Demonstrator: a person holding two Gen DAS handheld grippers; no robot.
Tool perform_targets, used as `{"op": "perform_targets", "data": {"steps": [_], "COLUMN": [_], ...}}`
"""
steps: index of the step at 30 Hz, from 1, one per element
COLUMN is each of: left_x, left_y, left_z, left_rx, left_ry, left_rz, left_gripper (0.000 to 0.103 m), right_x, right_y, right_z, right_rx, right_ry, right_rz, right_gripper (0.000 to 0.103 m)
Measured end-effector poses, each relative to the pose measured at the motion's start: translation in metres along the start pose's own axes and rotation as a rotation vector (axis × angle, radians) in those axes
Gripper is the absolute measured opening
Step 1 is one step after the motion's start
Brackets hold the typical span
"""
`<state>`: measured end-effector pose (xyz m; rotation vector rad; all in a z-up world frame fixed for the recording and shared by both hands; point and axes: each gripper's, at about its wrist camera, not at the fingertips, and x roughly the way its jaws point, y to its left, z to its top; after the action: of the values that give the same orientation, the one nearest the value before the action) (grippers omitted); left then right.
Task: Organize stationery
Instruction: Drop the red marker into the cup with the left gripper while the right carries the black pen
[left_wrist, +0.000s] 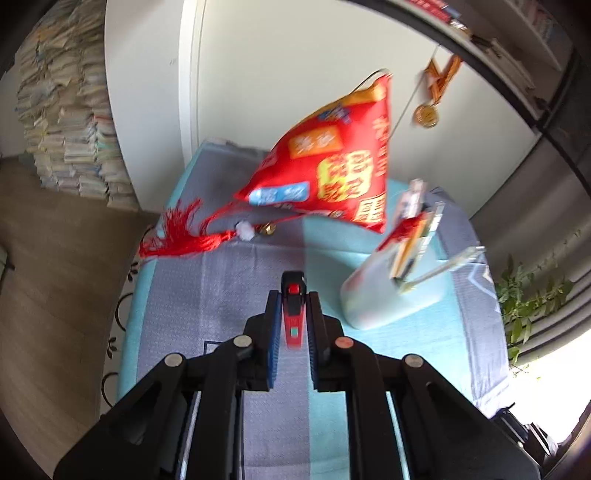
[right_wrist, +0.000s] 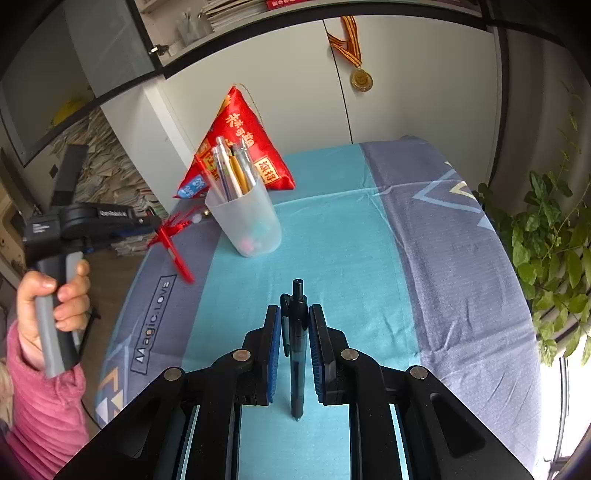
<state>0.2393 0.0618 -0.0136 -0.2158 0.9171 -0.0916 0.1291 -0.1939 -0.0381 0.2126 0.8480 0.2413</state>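
Note:
My left gripper (left_wrist: 293, 301) is shut on a red pen (left_wrist: 293, 314), held above the blue-grey cloth. In the right wrist view that same left gripper (right_wrist: 157, 229) hangs left of the cup, gripped by a hand, with the red pen (right_wrist: 177, 258) slanting down from it. My right gripper (right_wrist: 294, 314) is shut on a dark blue pen (right_wrist: 297, 354) that runs lengthwise between its pads. A translucent white pen cup (right_wrist: 245, 218) stands on the cloth ahead with several pens inside; the same cup (left_wrist: 388, 291) appears to the right of my left gripper.
A red pyramid-shaped cushion (right_wrist: 240, 147) with a red tassel (left_wrist: 173, 232) sits at the back of the table. A medal (right_wrist: 361, 79) hangs on the white cabinet. A leafy plant (right_wrist: 550, 251) is at the right edge. Stacked books (left_wrist: 70, 122) rise at far left.

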Motion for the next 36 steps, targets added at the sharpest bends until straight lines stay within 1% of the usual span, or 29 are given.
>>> {"op": "perform_targets", "data": {"steps": [4, 9, 14, 16, 20, 24, 26, 29, 31, 33, 34, 35, 36], "left_x": [-0.029, -0.054, -0.062, -0.056, -0.031, -0.004, 0.007, 0.012, 0.011, 0.006, 0.002, -0.002, -0.005], "left_y": [-0.018, -0.043, -0.065, -0.072, -0.081, -0.084, -0.084, -0.081, -0.078, -0.075, -0.072, -0.067, -0.064], "left_z": [0.002, 0.016, 0.029, 0.031, 0.030, 0.021, 0.015, 0.005, -0.001, -0.008, -0.011, -0.015, -0.019], "left_rx": [0.049, 0.089, 0.117, 0.129, 0.149, 0.173, 0.185, 0.205, 0.216, 0.227, 0.227, 0.220, 0.211], "left_ry": [-0.055, -0.125, -0.176, -0.170, -0.105, -0.063, -0.049, -0.046, -0.059, -0.084, -0.101, -0.126, -0.150], "left_rz": [-0.043, -0.065, -0.075, -0.070, -0.062, -0.004, 0.008, -0.017, -0.024, -0.019, -0.019, -0.022, -0.023], "left_gripper": [0.011, 0.011, 0.011, 0.011, 0.011, 0.011, 0.011, 0.012, 0.012, 0.016, 0.027, 0.042, 0.047], "right_x": [-0.004, -0.009, -0.011, -0.011, -0.012, -0.013, -0.013, -0.013, -0.013, -0.015, -0.015, -0.016, -0.017], "right_y": [0.000, -0.002, -0.003, -0.005, -0.008, -0.011, -0.012, -0.011, -0.010, -0.007, -0.005, -0.003, -0.001], "right_z": [-0.002, -0.002, -0.002, -0.002, -0.002, -0.001, -0.001, 0.001, 0.003, 0.008, 0.011, 0.014, 0.018], "right_rx": [0.008, 0.015, 0.016, 0.021, 0.022, 0.030, 0.034, 0.032, 0.028, 0.021, 0.017, 0.013, 0.009], "right_ry": [-0.007, -0.017, -0.021, -0.020, -0.020, -0.023, -0.026, -0.028, -0.031, -0.040, -0.046, -0.053, -0.061], "right_rz": [-0.005, -0.014, -0.016, -0.016, -0.022, -0.025, -0.023, -0.019, -0.017, -0.016, -0.016, -0.015, -0.014], "right_gripper": [0.016, 0.016, 0.016, 0.016, 0.016, 0.016, 0.016, 0.016, 0.016, 0.016, 0.016, 0.016, 0.016]}}
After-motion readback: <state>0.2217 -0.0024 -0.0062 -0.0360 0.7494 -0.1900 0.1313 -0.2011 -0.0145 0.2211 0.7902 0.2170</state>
